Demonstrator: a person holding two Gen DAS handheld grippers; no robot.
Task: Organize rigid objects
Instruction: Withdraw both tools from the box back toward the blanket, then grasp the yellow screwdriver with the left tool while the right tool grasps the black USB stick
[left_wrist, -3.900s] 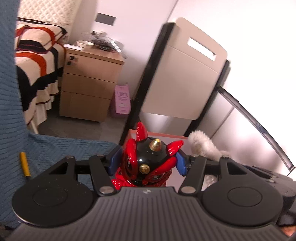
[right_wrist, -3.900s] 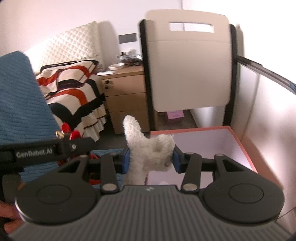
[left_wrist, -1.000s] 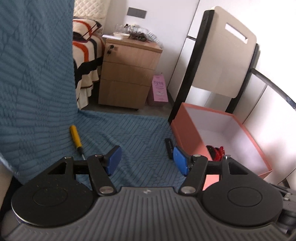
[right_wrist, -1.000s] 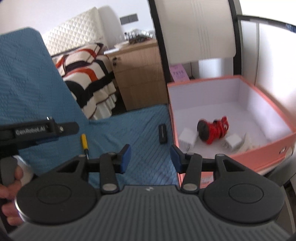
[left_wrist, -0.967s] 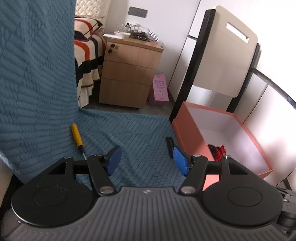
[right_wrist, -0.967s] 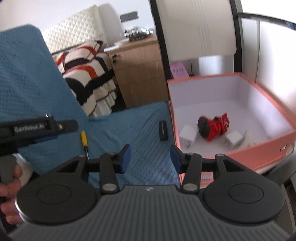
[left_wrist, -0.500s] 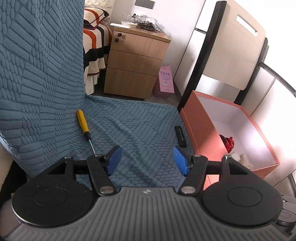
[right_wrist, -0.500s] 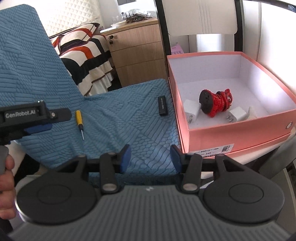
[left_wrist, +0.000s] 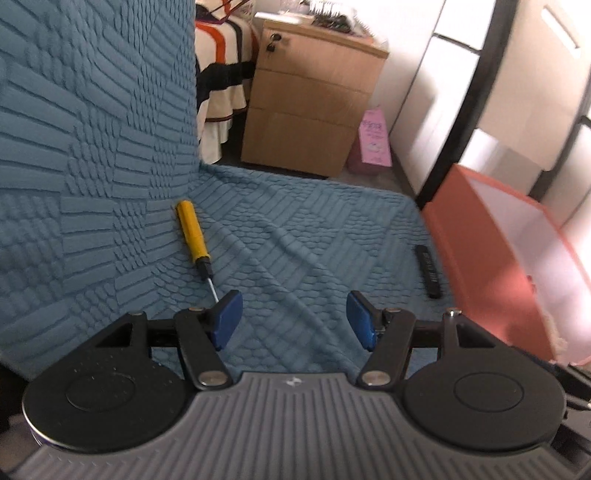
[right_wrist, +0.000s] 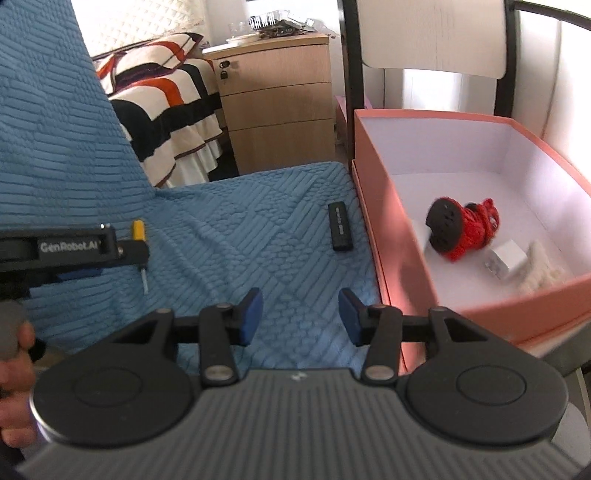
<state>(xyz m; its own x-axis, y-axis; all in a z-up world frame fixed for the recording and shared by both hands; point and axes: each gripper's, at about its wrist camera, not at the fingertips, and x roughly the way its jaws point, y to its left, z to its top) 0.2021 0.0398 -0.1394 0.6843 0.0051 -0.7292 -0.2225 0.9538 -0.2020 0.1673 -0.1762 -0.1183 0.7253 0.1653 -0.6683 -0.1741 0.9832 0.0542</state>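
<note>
Both the left tongs (left_wrist: 293, 319) and the right tongs (right_wrist: 301, 317) hang wide open and empty over the blue cover (left_wrist: 295, 236), so the step in hand looks like choosing the next piece to collect. Two remain outside the box (right_wrist: 391, 236): the screwdriver (left_wrist: 194, 236) lies just ahead and left of the left tongs, its tip near the left pad, and the black bar (right_wrist: 340, 227) lies ahead of the right tongs, just beside the box wall. The next move likely calls for lowering the left tongs, straddling the thin handle crosswise and closing. Inside the box, ahead and right of the right tongs, sit a red toy (right_wrist: 463, 229), a white plug (right_wrist: 508, 263) and something fluffy, blurred. From the left wrist the box interior is washed out, and the left tongs hide part of the screwdriver from the right wrist.
</note>
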